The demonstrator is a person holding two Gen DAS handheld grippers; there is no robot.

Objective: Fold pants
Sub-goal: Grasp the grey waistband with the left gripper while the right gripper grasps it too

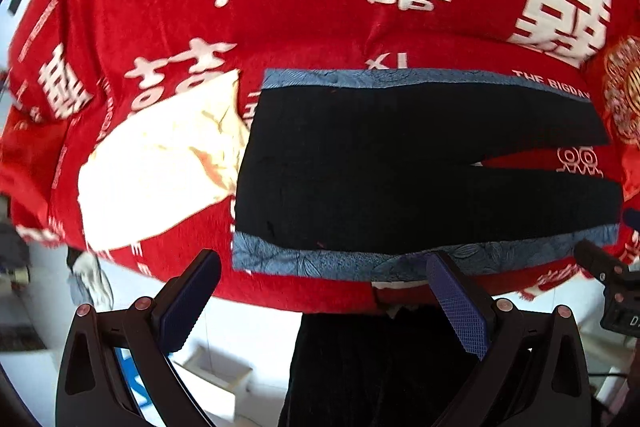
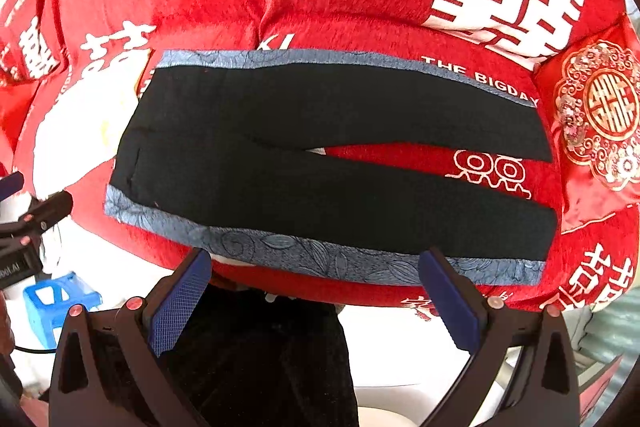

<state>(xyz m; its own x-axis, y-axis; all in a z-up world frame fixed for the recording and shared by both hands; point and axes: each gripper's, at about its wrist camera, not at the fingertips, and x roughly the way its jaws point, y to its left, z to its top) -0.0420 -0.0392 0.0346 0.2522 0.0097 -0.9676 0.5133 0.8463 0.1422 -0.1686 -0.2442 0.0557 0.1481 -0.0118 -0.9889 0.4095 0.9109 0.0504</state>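
Note:
Black pants (image 1: 400, 163) with blue-grey patterned side stripes lie flat on a red bedspread (image 1: 320, 7), waist to the left, both legs spread to the right with a gap between them. They also show in the right wrist view (image 2: 320, 155). My left gripper (image 1: 324, 267) is open and empty, just short of the near stripe by the waist end. My right gripper (image 2: 316, 267) is open and empty, over the near stripe of the near leg. The right gripper shows at the left view's right edge (image 1: 608, 275). The left gripper shows at the right view's left edge (image 2: 36, 219).
A bright sunlit patch (image 1: 160, 167) lies on the bedspread left of the waist. A red embroidered pillow (image 2: 600, 115) sits right of the leg ends. A blue plastic stool (image 2: 56, 303) stands on the white floor. The person's dark clothing (image 2: 260, 359) is below the bed edge.

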